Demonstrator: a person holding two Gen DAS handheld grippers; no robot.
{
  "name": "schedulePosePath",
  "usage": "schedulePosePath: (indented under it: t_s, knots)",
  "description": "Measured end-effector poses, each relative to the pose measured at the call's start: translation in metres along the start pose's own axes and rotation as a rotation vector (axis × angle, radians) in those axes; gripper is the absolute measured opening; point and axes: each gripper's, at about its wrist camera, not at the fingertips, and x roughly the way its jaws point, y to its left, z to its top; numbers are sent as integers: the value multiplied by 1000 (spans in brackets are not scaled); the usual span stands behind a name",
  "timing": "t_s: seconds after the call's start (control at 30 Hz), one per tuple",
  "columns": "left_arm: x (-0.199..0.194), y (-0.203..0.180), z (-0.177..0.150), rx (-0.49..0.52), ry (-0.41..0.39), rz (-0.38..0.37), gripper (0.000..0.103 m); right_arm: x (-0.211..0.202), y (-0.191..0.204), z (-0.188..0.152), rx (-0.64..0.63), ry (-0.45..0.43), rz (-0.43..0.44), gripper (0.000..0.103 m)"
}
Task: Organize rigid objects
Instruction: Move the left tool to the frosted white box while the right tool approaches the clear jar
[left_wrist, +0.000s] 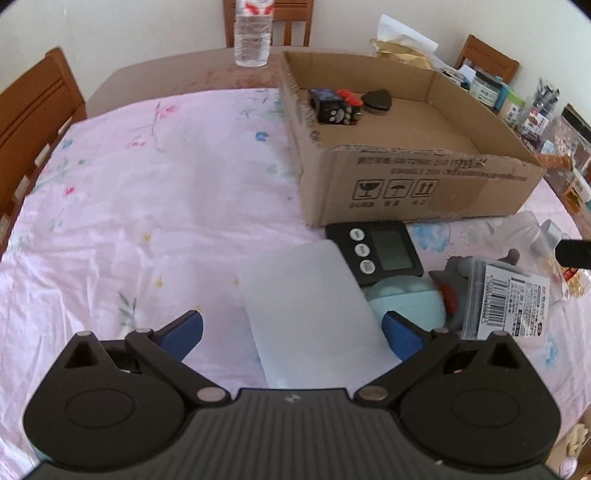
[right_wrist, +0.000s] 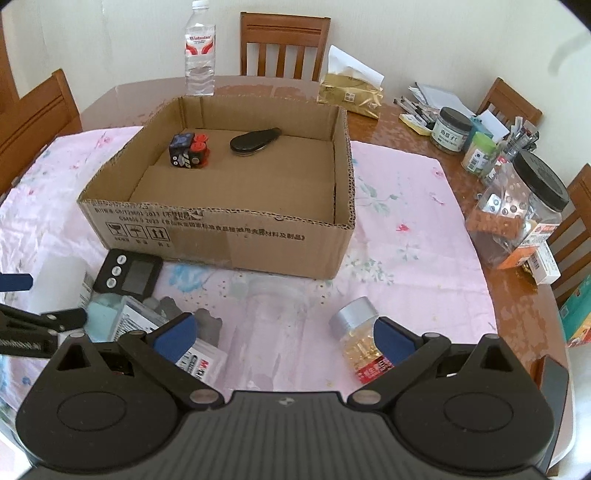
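Note:
An open cardboard box (left_wrist: 424, 173) (right_wrist: 236, 236) stands on the pink cloth; inside lie a black-and-red cube toy (left_wrist: 334, 105) (right_wrist: 189, 149) and a black oval case (left_wrist: 376, 99) (right_wrist: 255, 140). In front of it lie a black digital timer (left_wrist: 376, 253) (right_wrist: 127, 275), a frosted white plastic lid (left_wrist: 310, 310), a light-blue round item (left_wrist: 402, 301), a grey toy (left_wrist: 452, 282), a clear labelled box (left_wrist: 506, 299) (right_wrist: 199, 358) and a small silver-capped bottle (right_wrist: 360, 334). My left gripper (left_wrist: 291, 330) is open over the white lid. My right gripper (right_wrist: 282, 332) is open, between the labelled box and the bottle.
A water bottle (right_wrist: 200, 51) stands behind the box. Jars, pens and packets (right_wrist: 517, 192) crowd the table's right side. A gold bag (right_wrist: 349, 94) lies at the back. Wooden chairs (right_wrist: 284, 46) surround the table. A clear plastic piece (right_wrist: 275, 295) lies before the box.

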Motion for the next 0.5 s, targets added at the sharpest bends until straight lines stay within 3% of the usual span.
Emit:
schedulePosePath:
  t_s: [0.27, 0.5]
  knots:
    - [-5, 13, -18, -42, 44, 171, 103, 12, -15, 4, -49, 9, 44, 103]
    - [-14, 35, -29, -196, 68, 339, 102, 21, -18, 15, -154, -4, 156, 103]
